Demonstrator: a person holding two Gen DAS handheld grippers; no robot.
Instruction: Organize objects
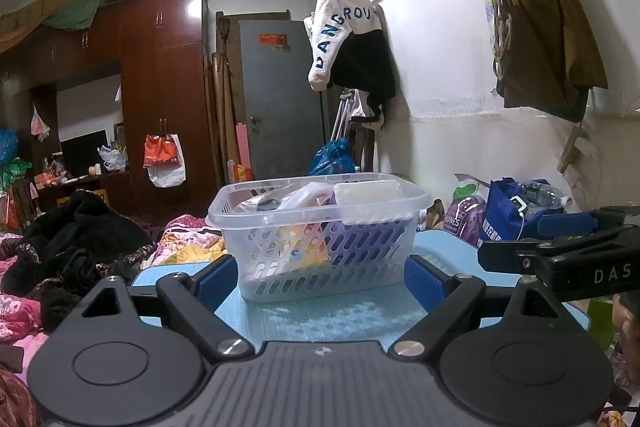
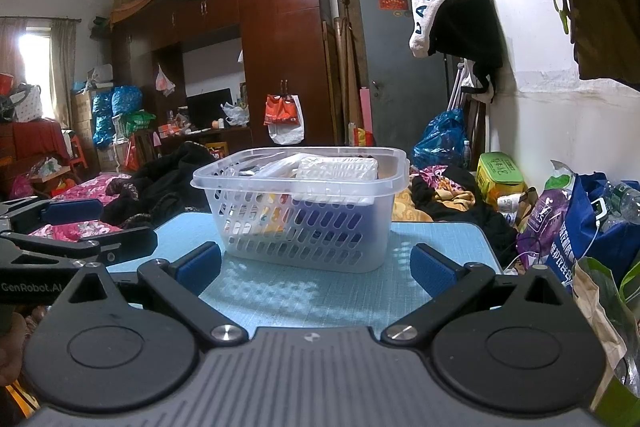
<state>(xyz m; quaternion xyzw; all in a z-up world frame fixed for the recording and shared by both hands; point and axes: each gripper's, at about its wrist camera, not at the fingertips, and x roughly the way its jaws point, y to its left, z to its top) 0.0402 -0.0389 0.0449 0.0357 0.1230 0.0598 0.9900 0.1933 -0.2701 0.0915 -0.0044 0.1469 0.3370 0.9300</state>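
Note:
A clear plastic basket (image 1: 320, 239) with slotted walls stands on a light blue table (image 1: 332, 319); it also shows in the right wrist view (image 2: 304, 219). It holds several packets and a white box (image 1: 368, 193), (image 2: 338, 169). My left gripper (image 1: 320, 277) is open and empty, its blue pads on either side of the basket's near end, low over the table. My right gripper (image 2: 316, 265) is open and empty just in front of the basket. Each gripper shows at the edge of the other's view: the right gripper (image 1: 560, 239), the left gripper (image 2: 72, 227).
A bed with pink bedding and black clothes (image 1: 80, 239) lies left of the table. Bags (image 2: 580, 223) and a green tin (image 2: 500, 175) crowd the right side by the wall. A wardrobe (image 2: 280, 59) and a grey door (image 1: 280, 99) stand behind.

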